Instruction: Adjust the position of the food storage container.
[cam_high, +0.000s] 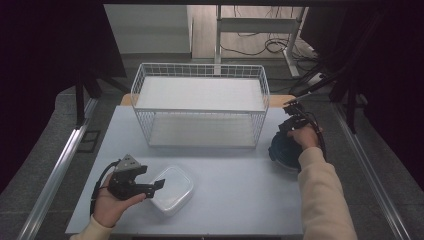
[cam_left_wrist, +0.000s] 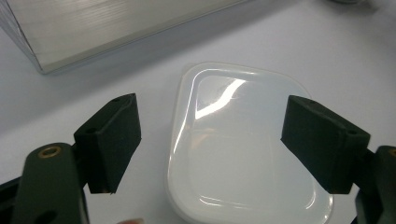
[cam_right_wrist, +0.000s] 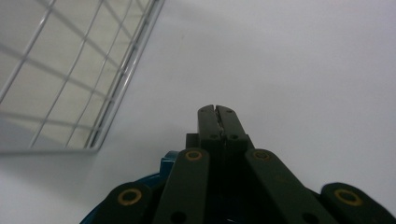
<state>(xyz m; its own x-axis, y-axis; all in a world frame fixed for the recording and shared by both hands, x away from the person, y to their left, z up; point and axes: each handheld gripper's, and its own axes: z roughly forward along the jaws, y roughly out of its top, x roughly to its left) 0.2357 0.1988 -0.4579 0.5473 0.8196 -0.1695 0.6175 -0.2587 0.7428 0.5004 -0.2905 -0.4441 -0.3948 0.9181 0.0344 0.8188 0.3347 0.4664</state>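
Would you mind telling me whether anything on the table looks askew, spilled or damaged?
Nothing stands out. The translucent lidded container lies flat and closed near the front edge, the white wire rack stands upright and square on the table, and no spill shows around the blue bowl.

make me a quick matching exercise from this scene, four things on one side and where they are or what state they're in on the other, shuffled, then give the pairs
Things:
1. left gripper
2. right gripper
3. wire basket
4. translucent container

Places or states:
A. stands at the far middle of the table
B. fingers pressed together, above a blue bowl
C. lies on the near left of the table, below open fingers
D. fingers spread wide, nothing pressed between them

Pairs: 1-D, 2-B, 3-A, 4-C
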